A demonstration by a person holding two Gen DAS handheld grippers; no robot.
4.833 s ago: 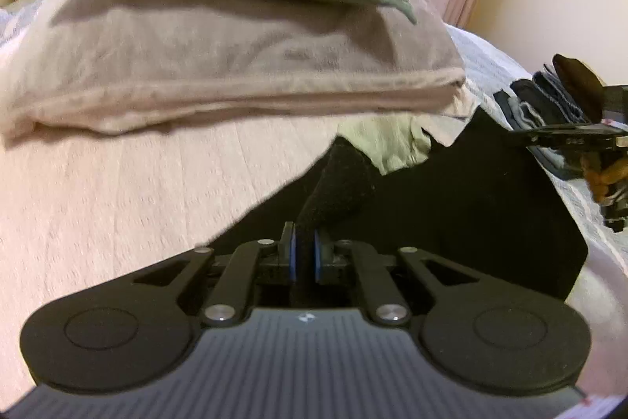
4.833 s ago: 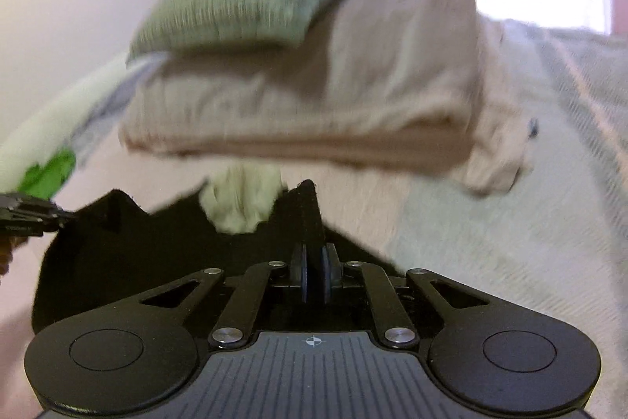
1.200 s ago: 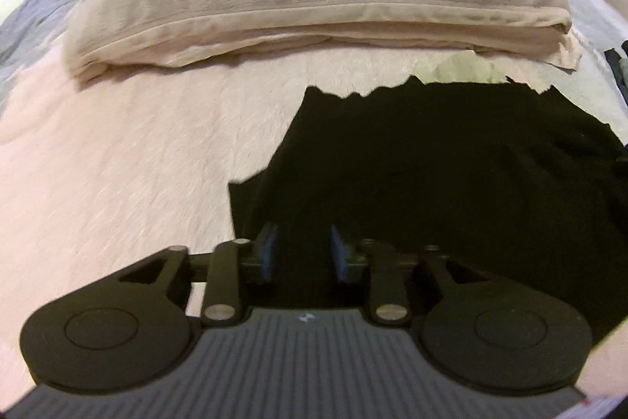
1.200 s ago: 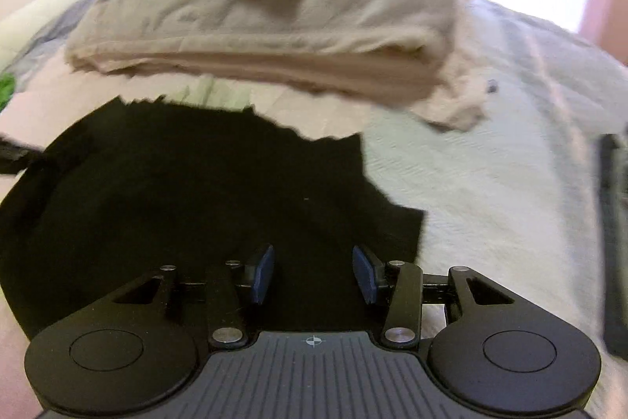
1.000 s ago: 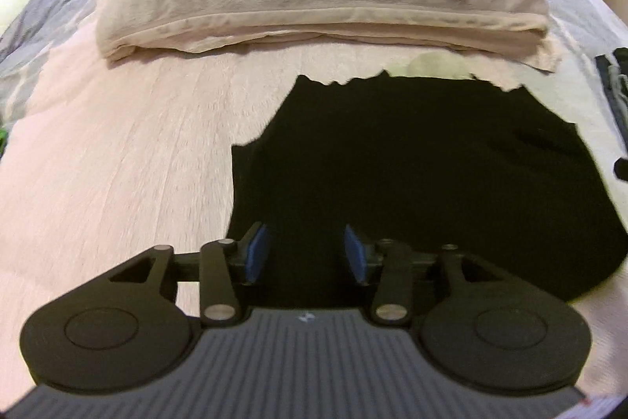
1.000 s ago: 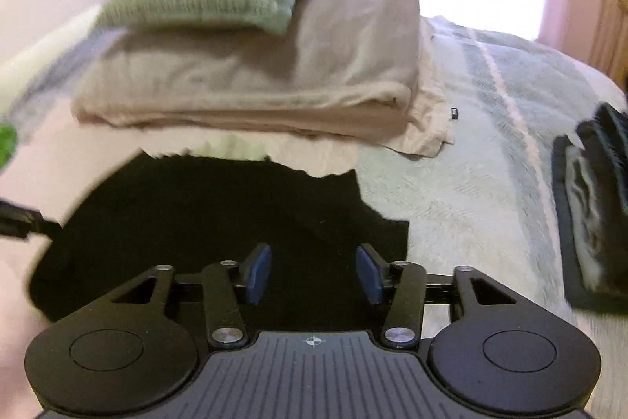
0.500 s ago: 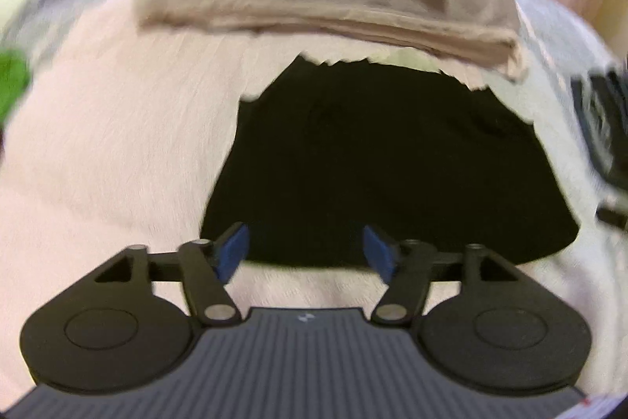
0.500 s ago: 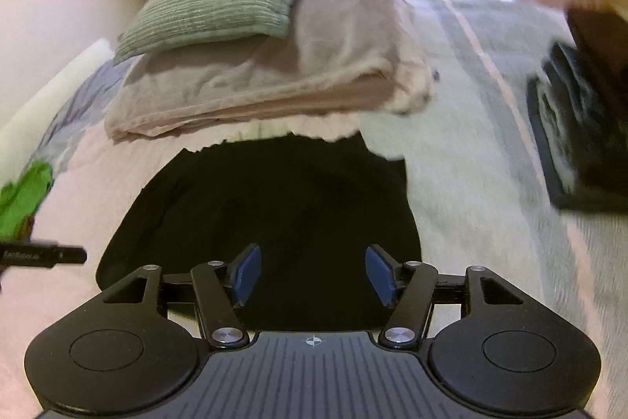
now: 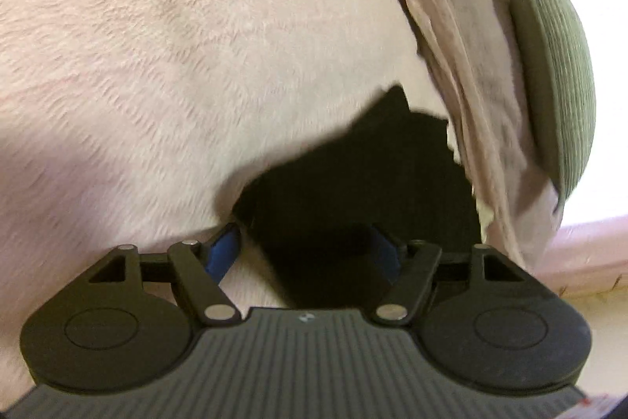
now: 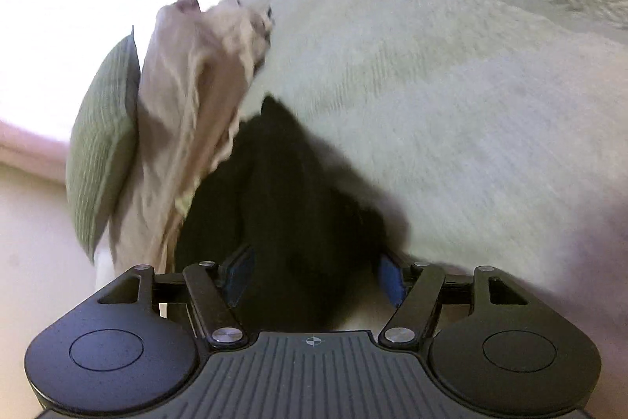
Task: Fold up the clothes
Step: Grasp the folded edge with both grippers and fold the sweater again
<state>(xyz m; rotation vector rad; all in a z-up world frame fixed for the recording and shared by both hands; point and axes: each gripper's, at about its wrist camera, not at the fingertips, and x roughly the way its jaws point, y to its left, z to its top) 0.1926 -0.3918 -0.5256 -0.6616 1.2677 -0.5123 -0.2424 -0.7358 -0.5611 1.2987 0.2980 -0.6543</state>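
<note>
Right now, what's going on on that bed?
A person is folding a black garment spread on the fluffy pink blanket, beside a folded beige blanket topped by a green ribbed cushion. The left tool, closing, and the right tool, opening, each straddle a garment edge; neither grips yet.

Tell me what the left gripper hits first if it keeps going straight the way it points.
Most likely the black garment: its near edge already lies between the left gripper's closing jaws, with the pink blanket beneath. Depth is hard to judge.
</note>
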